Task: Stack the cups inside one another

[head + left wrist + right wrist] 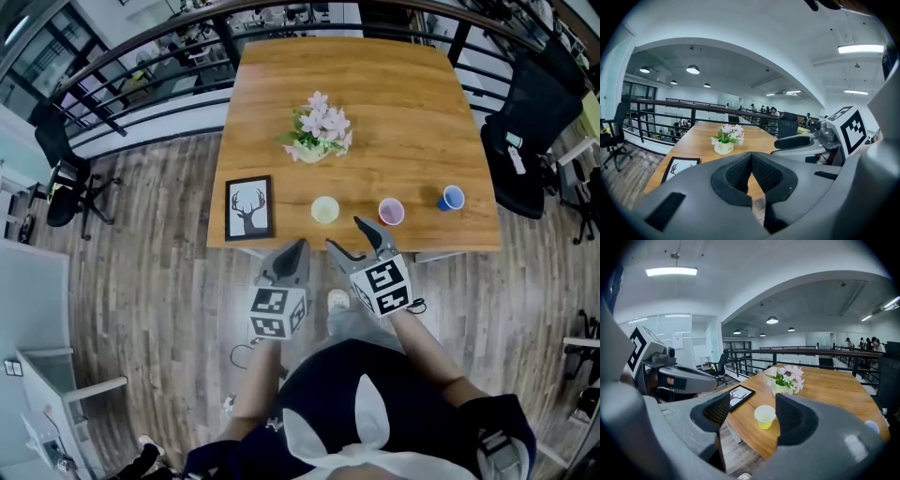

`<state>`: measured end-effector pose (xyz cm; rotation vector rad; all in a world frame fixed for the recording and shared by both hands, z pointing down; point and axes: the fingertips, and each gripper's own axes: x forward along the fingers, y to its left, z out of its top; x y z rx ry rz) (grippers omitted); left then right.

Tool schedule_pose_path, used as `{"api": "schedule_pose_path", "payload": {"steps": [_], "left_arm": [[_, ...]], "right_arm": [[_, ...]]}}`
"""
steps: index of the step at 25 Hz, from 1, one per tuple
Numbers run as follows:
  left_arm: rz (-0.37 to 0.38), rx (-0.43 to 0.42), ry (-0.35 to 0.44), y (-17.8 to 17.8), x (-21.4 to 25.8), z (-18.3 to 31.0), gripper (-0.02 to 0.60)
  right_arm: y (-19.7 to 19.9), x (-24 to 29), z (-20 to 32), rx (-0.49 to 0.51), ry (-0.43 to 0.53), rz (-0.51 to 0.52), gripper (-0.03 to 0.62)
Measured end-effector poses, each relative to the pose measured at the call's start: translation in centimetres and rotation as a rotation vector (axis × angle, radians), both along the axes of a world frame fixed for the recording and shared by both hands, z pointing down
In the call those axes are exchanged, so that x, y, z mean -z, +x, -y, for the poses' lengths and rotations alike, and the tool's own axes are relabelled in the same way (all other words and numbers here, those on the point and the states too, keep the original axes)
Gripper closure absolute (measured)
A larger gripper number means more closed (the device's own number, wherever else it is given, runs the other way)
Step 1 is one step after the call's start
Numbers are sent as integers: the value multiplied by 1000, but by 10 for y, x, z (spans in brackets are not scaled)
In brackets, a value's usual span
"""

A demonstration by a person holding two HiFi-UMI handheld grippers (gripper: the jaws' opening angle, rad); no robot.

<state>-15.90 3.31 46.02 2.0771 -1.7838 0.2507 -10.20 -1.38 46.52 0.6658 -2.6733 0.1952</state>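
Three cups stand in a row near the table's front edge: a yellow cup (pixel 325 209), a pink cup (pixel 391 212) and a blue cup (pixel 452 198). My right gripper (pixel 345 234) hovers at the table's front edge, just short of the yellow and pink cups, open with nothing between its pads. In the right gripper view the yellow cup (pixel 765 416) shows through the gap of the right gripper (pixel 752 414), some way beyond the tips. My left gripper (pixel 289 260) is shut and empty, in front of the table edge; in its own view the left gripper (pixel 751 157) has its pads meeting.
A pot of pink flowers (pixel 319 133) stands mid-table behind the cups. A framed deer picture (pixel 249 207) lies at the front left corner of the wooden table (pixel 394 94). Black office chairs (pixel 530 122) stand to the right and left, with a railing behind.
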Motion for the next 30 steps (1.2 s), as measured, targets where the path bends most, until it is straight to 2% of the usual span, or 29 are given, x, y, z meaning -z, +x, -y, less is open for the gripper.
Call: {"api": "schedule_pose_path", "payload": {"steps": [8,14,27,30], "left_arm": [[0,6,-41,-11,-23,34,565],[-10,16,-62,-18,-35,52,565],[-18,60,-117,-40,-62,60,565],[-19,69,-124,-45,-64,62,565]], "right_arm": [[-14,-44,31,17,-49,-78,264],[-25,-62,44,46,-61,-91,264],[-49,-110,60,70,-109,-178,261],[-53,-121,64,71,-120,-203,243]]}}
